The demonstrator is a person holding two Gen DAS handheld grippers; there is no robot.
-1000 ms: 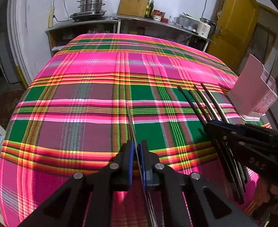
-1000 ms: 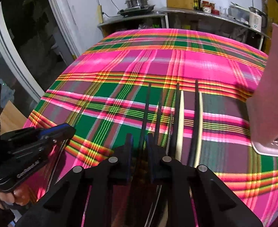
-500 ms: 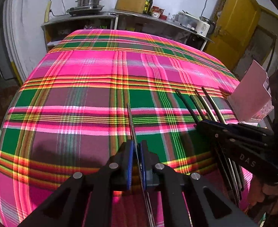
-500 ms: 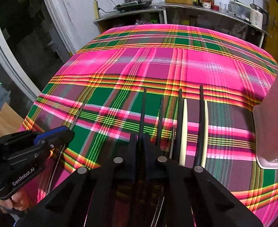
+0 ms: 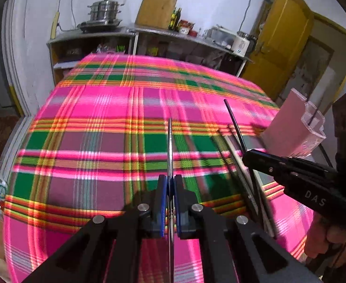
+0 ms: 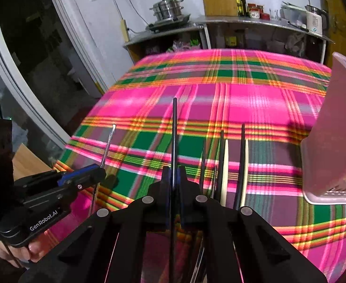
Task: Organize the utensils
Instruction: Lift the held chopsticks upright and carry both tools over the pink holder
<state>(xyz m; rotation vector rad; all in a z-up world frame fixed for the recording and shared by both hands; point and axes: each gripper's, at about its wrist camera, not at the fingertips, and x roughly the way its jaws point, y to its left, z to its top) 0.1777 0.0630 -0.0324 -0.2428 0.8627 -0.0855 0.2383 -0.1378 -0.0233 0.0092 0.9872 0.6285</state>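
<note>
Jaws, left wrist view: left gripper [image 5: 170,189] is clamped on a thin silver utensil [image 5: 169,146], blue pads pressed against it from both sides; the metal strip runs straight ahead between the pads and its far end is raised clear of the cloth.
Right gripper, left wrist view: right gripper [image 5: 246,158] enters from the right, pinching a slim black stick [image 5: 234,125] that slants up and away to the left.
Loose pieces, left wrist view: more dark and pale sticks [image 5: 240,174] lie side by side on the plaid tablecloth [image 5: 97,141], just below that gripper.
Holder, left wrist view: pink utensil holder [image 5: 290,127] stands upright near the table's right edge, beyond the right gripper.
Jaws, right wrist view: right gripper [image 6: 174,176] has just closed and now grips the black stick [image 6: 174,132], which points straight forward, above the cloth.
Left gripper, right wrist view: left gripper [image 6: 101,173] at lower left carries the silver utensil [image 6: 108,146], tip angled upward.
Loose pieces, right wrist view: black and cream sticks [image 6: 224,165] rest parallel on the tablecloth [image 6: 255,99], just right of the jaws.
Holder, right wrist view: pink holder [image 6: 333,141] stands at the right edge, apart from the sticks.
</note>
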